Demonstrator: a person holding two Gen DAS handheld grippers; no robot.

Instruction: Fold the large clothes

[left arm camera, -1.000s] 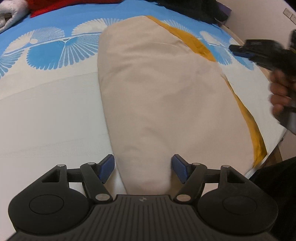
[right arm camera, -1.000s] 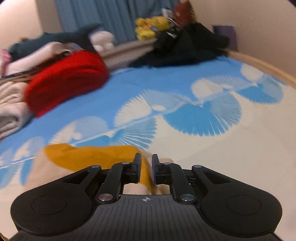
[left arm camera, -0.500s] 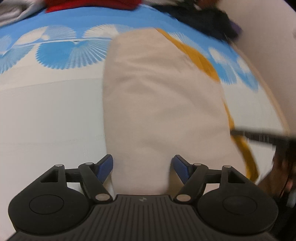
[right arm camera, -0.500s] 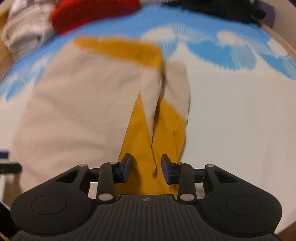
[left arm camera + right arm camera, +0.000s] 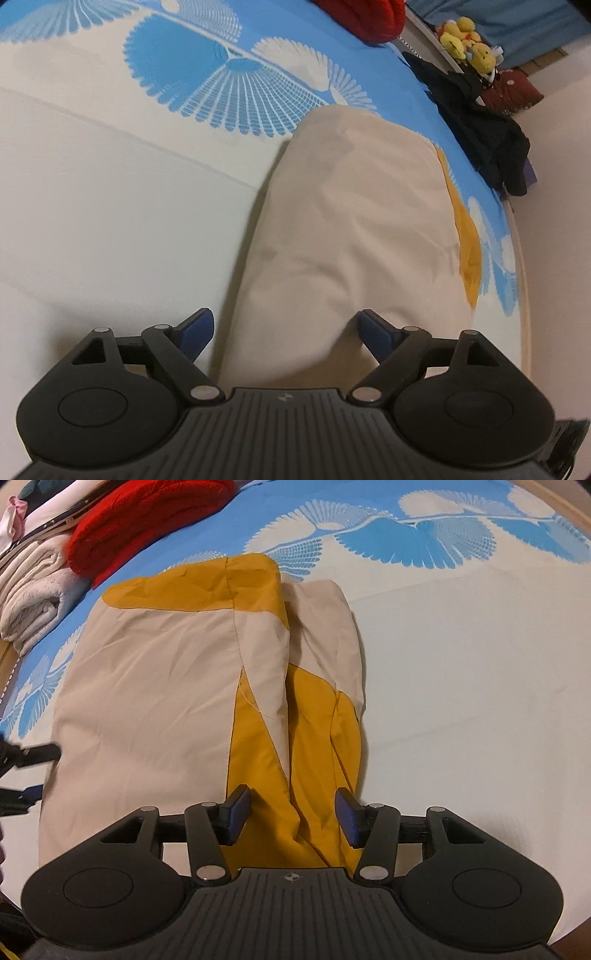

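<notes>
A bed fills most of both views. Its bedsheet (image 5: 110, 221) is cream near the camera and blue with white fan patterns further away. A wooden bed frame (image 5: 524, 295) runs along the far edge, next to a plain pale wall (image 5: 561, 184). Blue curtains (image 5: 535, 22) hang in the corner. Yellow plush toys (image 5: 465, 40) sit on a ledge near them. The light is soft and warm.
</notes>
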